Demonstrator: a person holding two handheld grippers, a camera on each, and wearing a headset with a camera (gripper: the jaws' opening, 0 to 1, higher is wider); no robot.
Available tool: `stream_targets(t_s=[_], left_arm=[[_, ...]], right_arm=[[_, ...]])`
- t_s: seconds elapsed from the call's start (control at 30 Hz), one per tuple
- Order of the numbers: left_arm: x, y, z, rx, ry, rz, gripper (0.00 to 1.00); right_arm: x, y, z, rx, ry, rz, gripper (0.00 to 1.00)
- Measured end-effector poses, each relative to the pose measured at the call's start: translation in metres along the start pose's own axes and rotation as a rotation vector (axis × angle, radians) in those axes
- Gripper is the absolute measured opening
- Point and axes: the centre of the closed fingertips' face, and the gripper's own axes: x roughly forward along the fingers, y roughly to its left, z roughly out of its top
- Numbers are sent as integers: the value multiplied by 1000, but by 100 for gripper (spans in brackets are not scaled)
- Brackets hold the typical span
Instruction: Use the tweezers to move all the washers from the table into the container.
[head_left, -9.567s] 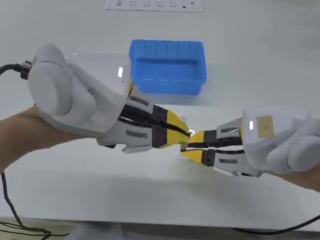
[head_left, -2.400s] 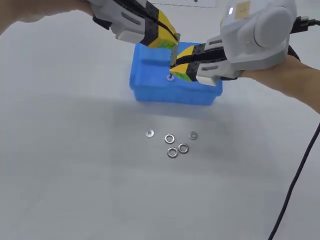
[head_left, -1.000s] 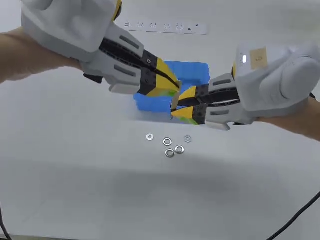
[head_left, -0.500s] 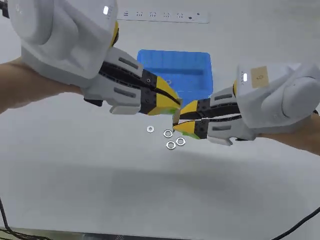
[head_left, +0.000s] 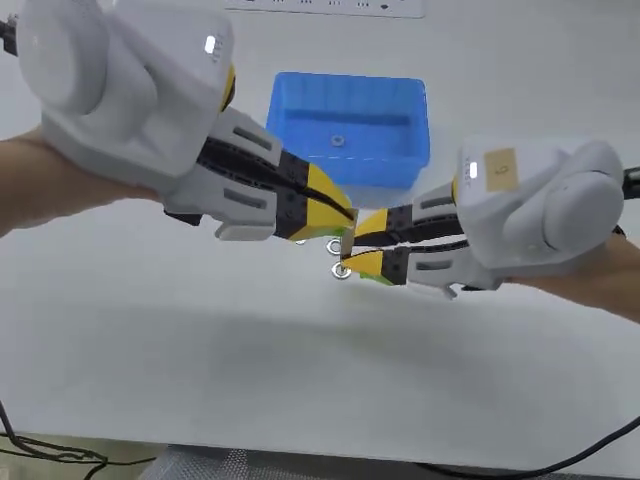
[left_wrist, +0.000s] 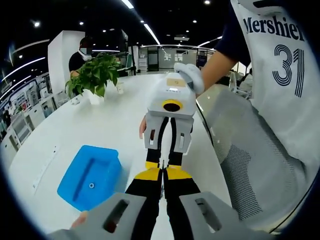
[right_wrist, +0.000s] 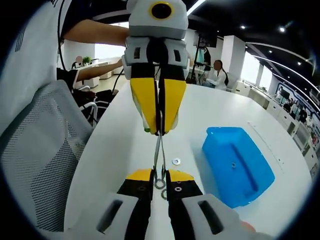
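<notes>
1 blue container (head_left: 350, 100) w/ 1 washer inside (head_left: 338, 141). Beside the container, on the table (head_left: 150, 330) — at least 3 loose washers (right_wrist: 176, 161); can't count any under the jaws. 1 pr tweezers (right_wrist: 159, 145). 2 grippers — left gripper (head_left: 343, 228), right gripper (head_left: 355, 243).

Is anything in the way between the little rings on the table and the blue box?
Nothing that I can see. The table is bare between the washers and the blue container. The tips of the tweezers are down right by the washers.
</notes>
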Motion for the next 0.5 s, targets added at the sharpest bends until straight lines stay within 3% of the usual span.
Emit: stream_targets(t_s=[0.1, 0.17, 0.5], left_arm=[[-2, -2, 0, -5, 2, 1, 5], [1, -3, -7, -9, 4, -1, 5], [4, -10, -6, -20, -6, 0, 5]], right_arm=[[2, 2, -2, 8, 6, 9, 11], [3, 3, -4, 8, 11, 12, 11], [6, 4, -7, 20, 15, 22, 11]])
